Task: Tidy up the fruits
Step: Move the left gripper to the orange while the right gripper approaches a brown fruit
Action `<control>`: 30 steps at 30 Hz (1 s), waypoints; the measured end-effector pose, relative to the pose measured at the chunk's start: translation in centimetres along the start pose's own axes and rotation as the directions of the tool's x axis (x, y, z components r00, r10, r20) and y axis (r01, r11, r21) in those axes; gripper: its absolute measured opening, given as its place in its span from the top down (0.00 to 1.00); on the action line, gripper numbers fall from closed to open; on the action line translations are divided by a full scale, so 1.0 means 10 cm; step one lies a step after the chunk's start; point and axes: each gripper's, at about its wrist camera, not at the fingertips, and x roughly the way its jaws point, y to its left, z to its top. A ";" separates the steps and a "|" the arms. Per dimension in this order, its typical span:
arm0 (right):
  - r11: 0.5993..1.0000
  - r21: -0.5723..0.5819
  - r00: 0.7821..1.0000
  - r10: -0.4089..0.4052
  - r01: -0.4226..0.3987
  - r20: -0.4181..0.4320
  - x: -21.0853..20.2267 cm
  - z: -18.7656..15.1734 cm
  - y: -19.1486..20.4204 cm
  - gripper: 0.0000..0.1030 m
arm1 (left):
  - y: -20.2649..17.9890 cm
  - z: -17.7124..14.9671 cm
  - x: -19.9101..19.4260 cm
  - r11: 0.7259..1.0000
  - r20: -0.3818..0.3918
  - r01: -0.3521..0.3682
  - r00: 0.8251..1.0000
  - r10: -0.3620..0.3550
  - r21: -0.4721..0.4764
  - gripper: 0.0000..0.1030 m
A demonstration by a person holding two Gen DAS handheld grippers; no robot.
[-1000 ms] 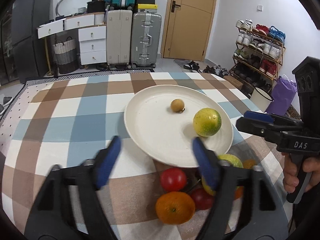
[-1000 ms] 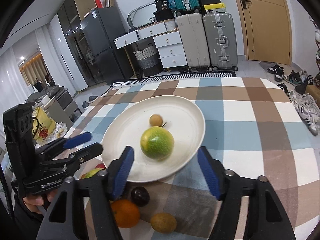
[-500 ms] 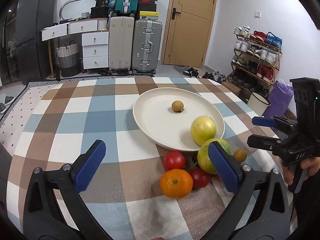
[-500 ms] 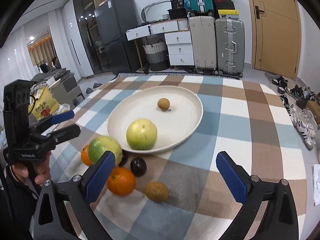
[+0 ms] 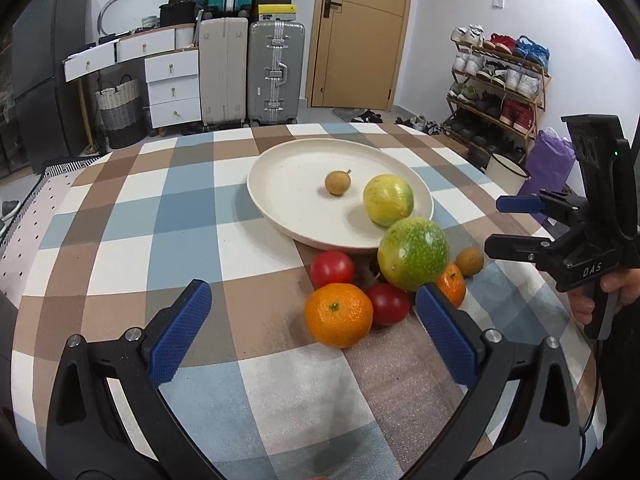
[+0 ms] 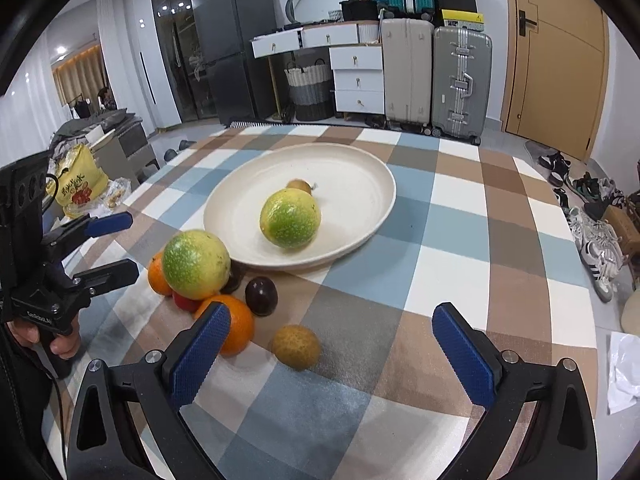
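Note:
A white plate holds a green-yellow fruit and a small brown fruit. Beside its near rim lies a pile: a second green fruit, an orange, a tomato, a red fruit, a smaller orange, a dark plum and a brown fruit. My left gripper is open and empty, near the pile. My right gripper is open and empty.
The table has a blue, brown and white checked cloth. Behind it stand suitcases, white drawers, a door and a shoe rack. Shoes lie on the floor at the right.
Both grippers have drawn back from the plate and opened wide. The green-yellow fruit now rests on the plate. The pile of fruit has come into fuller view.

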 end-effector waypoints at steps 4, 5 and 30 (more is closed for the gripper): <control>1.000 0.003 0.999 -0.011 0.011 -0.044 0.10 -0.03 -0.02 0.00 | -0.01 -0.01 0.08 1.000 -0.030 -0.010 0.999 0.010 0.001 0.01; 1.000 0.004 0.999 -0.011 0.011 -0.050 0.11 -0.04 -0.02 0.00 | -0.02 -0.02 0.10 1.000 -0.040 -0.016 0.999 0.017 0.007 0.01; 0.997 -0.075 0.991 0.009 -0.019 -0.133 0.32 -0.13 0.17 0.26 | 0.03 -0.04 0.34 0.996 -0.159 0.084 0.983 -0.090 -0.044 0.40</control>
